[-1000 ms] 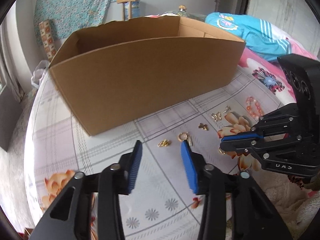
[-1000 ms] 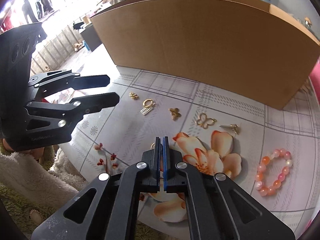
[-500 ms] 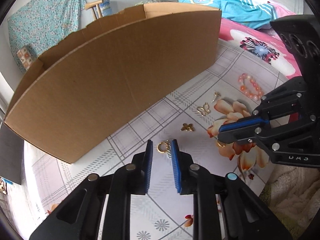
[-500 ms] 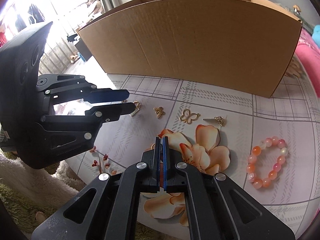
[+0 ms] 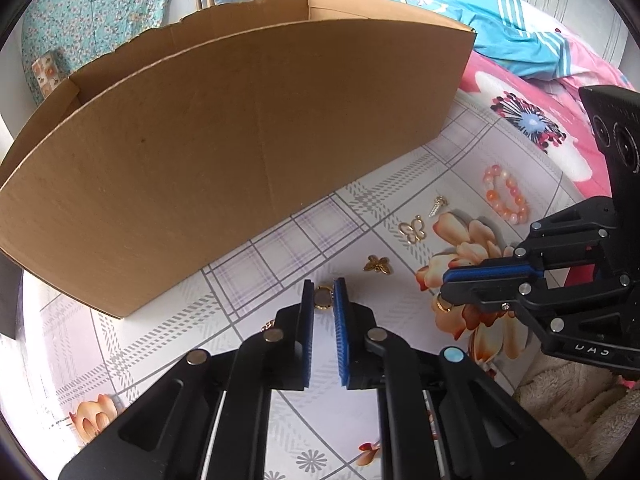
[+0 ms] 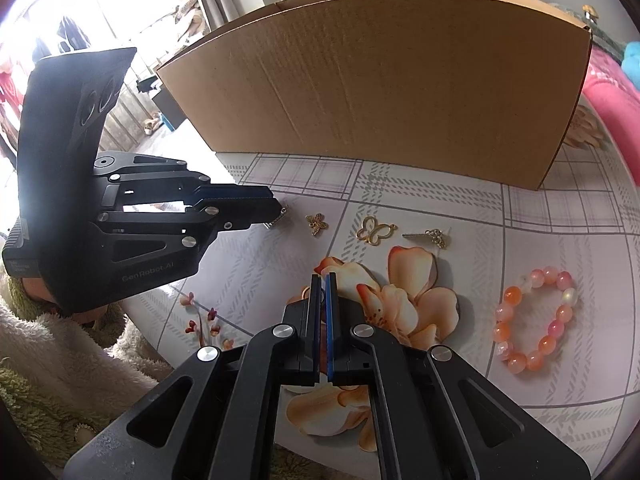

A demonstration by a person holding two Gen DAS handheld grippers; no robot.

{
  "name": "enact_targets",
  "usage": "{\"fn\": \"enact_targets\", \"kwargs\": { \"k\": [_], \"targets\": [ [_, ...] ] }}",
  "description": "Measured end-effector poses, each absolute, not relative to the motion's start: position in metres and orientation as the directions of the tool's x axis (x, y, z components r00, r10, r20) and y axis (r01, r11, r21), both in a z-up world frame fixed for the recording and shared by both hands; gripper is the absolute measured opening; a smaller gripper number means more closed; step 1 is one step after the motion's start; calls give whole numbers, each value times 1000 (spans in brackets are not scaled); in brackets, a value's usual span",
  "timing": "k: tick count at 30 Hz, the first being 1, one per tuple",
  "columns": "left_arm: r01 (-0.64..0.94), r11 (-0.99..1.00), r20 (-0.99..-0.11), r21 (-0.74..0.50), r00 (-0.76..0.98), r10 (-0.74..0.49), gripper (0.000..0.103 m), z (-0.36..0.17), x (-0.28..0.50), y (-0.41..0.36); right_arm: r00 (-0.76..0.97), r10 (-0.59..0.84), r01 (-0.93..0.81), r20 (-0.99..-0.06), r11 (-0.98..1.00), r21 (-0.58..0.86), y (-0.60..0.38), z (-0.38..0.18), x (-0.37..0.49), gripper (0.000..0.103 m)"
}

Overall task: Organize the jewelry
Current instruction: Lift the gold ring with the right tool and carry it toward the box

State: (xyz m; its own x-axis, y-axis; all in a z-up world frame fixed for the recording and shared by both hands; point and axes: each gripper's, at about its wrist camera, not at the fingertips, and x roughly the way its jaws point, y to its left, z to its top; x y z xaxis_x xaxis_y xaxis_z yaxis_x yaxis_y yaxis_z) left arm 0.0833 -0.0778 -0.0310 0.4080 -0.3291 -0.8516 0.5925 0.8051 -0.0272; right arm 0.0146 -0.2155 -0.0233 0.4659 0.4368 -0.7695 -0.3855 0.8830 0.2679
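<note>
The left tool [image 5: 323, 294] has just been closing, and its blue pads now pinch a small gold ring charm [image 5: 322, 298] near the middle of the frame. The right tool [image 6: 323, 280] is squeezed together with a gold ring [image 5: 443, 305] at its tips — I cannot tell if it grips it. A big cardboard box [image 5: 248, 152] fills the upper half, like a wall behind everything. On the flowery surface [image 6: 400, 196] lie a gold butterfly charm [image 6: 317, 224], a butterfly outline [image 6: 375, 230], a pin earring [image 6: 430, 236] and a pink bead bracelet [image 6: 534, 320] — far right.
</note>
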Motion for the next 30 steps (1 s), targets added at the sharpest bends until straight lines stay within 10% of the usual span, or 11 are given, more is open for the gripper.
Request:
{"fn": "enact_targets", "kwargs": {
  "k": [8,13,30],
  "targets": [
    [572,818,-839,-59,416,-351,9,-24,82,-68,477,423,-387,-770,888,248,-223,-16,6,5],
    [552,831,-828,-70,433,-357,9,-18,79,-62,501,410,-434,-762,881,189,-217,-10,-2,37],
    [551,831,-826,-82,429,-366,9,-20,72,-50,378,415,-746,-828,666,-6,-197,-17,10,14]
  ]
}}
